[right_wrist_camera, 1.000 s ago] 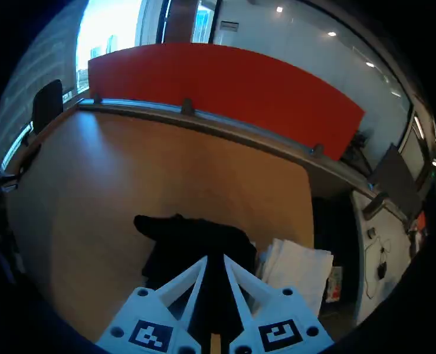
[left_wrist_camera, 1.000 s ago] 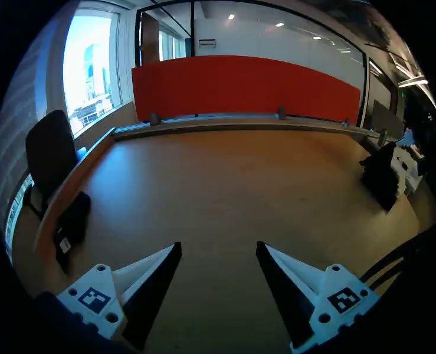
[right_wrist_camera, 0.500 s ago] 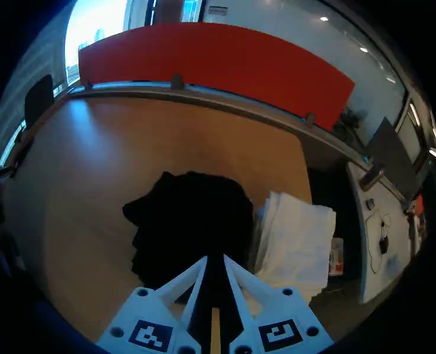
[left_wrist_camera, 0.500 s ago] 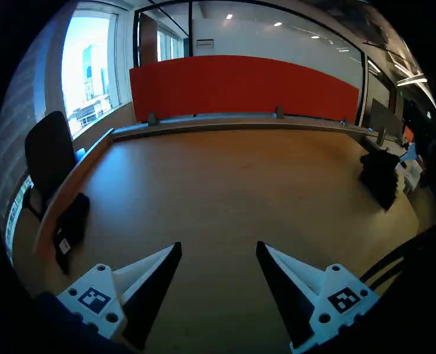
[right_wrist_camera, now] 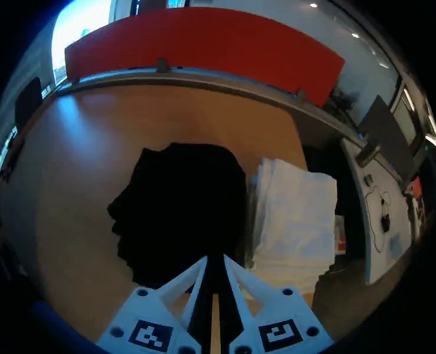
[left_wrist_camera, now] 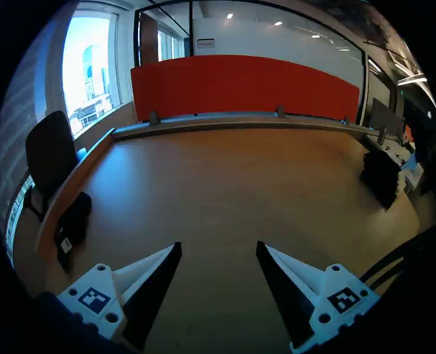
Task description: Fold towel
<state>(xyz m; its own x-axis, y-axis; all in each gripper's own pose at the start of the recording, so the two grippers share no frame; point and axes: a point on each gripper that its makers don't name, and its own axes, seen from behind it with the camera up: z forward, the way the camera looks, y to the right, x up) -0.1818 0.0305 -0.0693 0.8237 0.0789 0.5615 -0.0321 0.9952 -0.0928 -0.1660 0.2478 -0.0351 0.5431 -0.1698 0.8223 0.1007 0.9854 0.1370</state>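
Left gripper: the white-and-black left gripper (left_wrist_camera: 218, 244) hangs over a bare stretch of the light wooden table (left_wrist_camera: 229, 177). Its two fingers are spread wide, with nothing between them.
Right gripper: the right gripper (right_wrist_camera: 215, 259) points at the near edge of the towel, fingers drawn close together with a thin slot between them. The slot is dark, and I cannot tell whether cloth is pinched in it or merely lies behind it.
Towel: the black towel (right_wrist_camera: 182, 206) lies toward the right end of the table, a dark shape with a ragged left outline. It is so dark that no folds or layers can be made out, and the fingers hide its near edge.
Beside the towel: a stack of white folded cloths (right_wrist_camera: 294, 218) sits just to its right. Whether the two touch is unclear.
Far right, left gripper view: a dark heap (left_wrist_camera: 383, 177) sits near the table's right end. It is too small and shadowed to tell what it is.
Left side: a black office chair (left_wrist_camera: 49, 150) stands beside the table, its lower part hidden by the table's edge. A black object with a white tag (left_wrist_camera: 73, 224) sits nearer along that edge, and I cannot identify it.
Far edge: a long red partition panel (left_wrist_camera: 247, 85) runs along the far side of the table.
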